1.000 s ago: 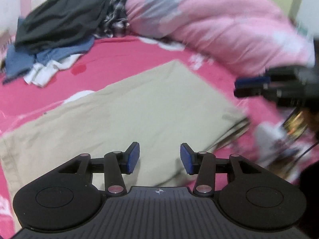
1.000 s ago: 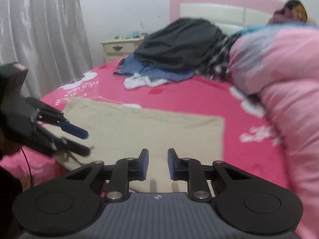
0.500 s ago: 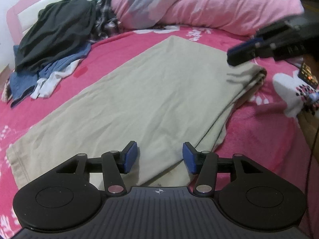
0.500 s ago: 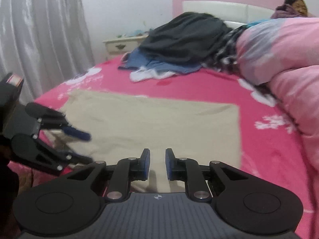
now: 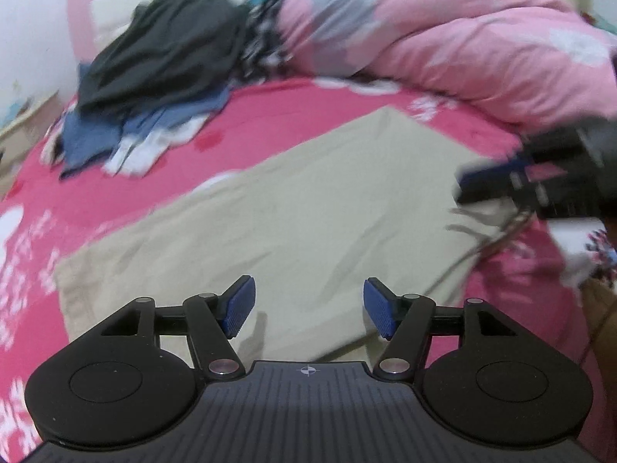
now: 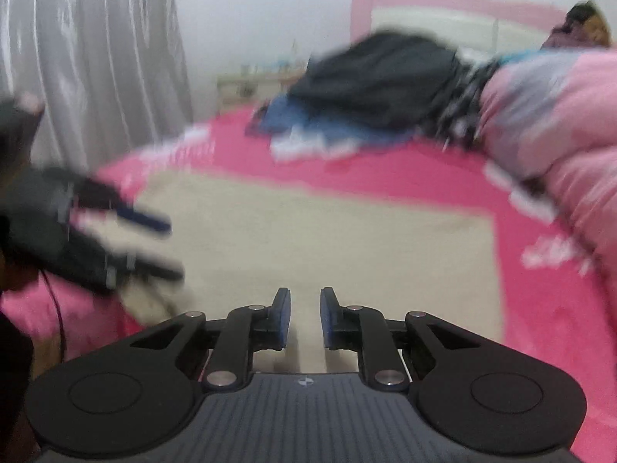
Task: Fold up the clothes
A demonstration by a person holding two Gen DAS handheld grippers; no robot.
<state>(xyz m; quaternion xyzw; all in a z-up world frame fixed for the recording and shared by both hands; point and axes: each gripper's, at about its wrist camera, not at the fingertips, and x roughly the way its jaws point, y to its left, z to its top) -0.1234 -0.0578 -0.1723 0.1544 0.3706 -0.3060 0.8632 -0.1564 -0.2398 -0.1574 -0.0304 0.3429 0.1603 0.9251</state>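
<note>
A beige garment (image 5: 308, 200) lies spread flat on the pink bed sheet (image 5: 127, 189); the right wrist view shows it too (image 6: 327, 231). My left gripper (image 5: 308, 305) hovers over the cloth's near edge. Its jaws are opening and nothing is between them. In the right wrist view the same left gripper (image 6: 171, 250) is at the left, by the cloth's wrinkled corner. My right gripper (image 6: 304, 316) hangs over the near edge with a narrow gap between its pads, holding nothing. From the left wrist view the right gripper (image 5: 462, 185) is a blur at the right, over the bunched end.
A pile of dark, blue and white clothes (image 5: 154, 77) sits at the far side of the bed by the headboard (image 6: 443, 4). A bulky pink duvet (image 5: 443, 38) lies along the right. A person (image 6: 586, 27) is at the headboard, a curtain (image 6: 96, 58) and nightstand (image 6: 254, 81) to the left.
The left gripper's jaws have spread wider and its view has swung across the cloth. The right gripper has sunk a little toward the cloth, its narrow gap about the same.
</note>
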